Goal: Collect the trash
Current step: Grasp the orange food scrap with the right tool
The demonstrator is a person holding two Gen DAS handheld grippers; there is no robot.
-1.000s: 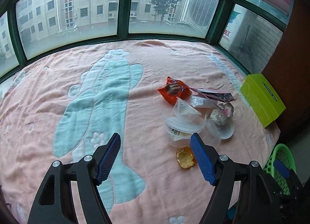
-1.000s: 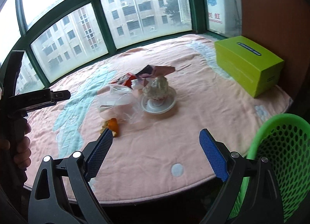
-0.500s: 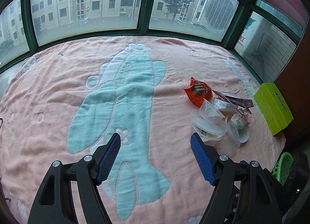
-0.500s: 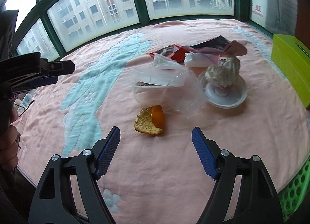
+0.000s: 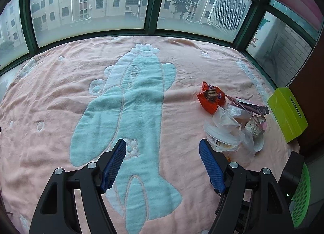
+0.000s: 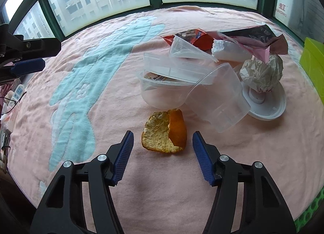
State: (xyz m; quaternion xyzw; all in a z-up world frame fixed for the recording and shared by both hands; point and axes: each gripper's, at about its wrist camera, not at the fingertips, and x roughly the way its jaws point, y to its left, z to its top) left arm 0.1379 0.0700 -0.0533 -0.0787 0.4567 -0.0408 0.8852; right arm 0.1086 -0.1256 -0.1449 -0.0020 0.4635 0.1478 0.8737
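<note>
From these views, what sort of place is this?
Probably a home bay-window nook, upper floor: a pink blanket covers the ledge, green-framed windows face apartment blocks, and food trash, like an orange peel, lies beside a green basket.

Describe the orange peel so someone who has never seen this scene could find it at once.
On the pink blanket, find the pile of trash near its right edge. The orange peel lies alone just in front of the clear plastic tubs, nearest the right gripper. It is the only food scrap: pale pith, one curled orange edge.
</note>
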